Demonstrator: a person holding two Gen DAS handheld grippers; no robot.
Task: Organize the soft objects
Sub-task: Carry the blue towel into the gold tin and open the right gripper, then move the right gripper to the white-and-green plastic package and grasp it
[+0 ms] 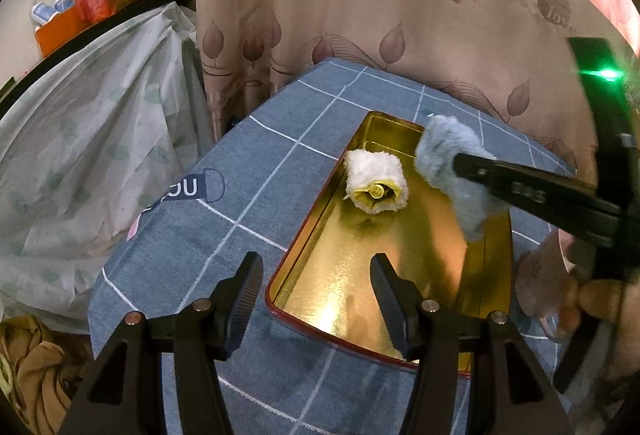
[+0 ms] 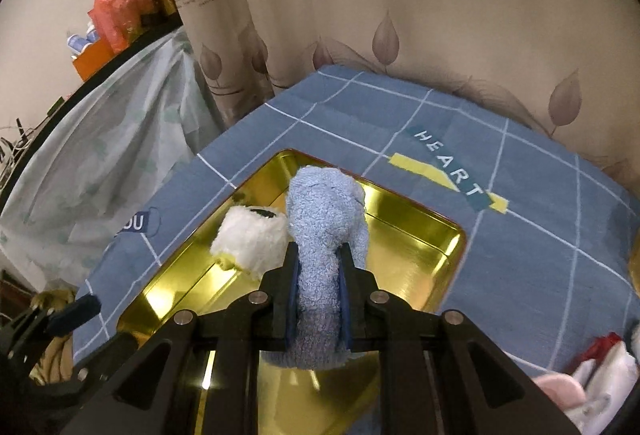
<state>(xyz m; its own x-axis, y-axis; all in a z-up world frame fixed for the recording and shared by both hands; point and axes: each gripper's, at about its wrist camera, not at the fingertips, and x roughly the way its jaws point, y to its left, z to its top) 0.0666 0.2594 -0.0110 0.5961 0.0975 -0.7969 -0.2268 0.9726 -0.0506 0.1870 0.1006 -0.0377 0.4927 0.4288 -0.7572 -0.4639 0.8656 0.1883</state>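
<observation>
Two tongs are working: right tongs (image 2: 320, 287) are pinching the blue towel roll (image 2: 326, 227) above the gold tray (image 2: 420, 235); left tongs (image 1: 316, 299) are gaping wide, empty.

Left wrist: low over the tin tray's (image 1: 288, 275) near rim, facing the curtain (image 1: 360, 15).
Right wrist: close above the tray (image 2: 420, 231) — same heading.
Shared: tray, blue checked cloth (image 1: 272, 163), curtain.
</observation>
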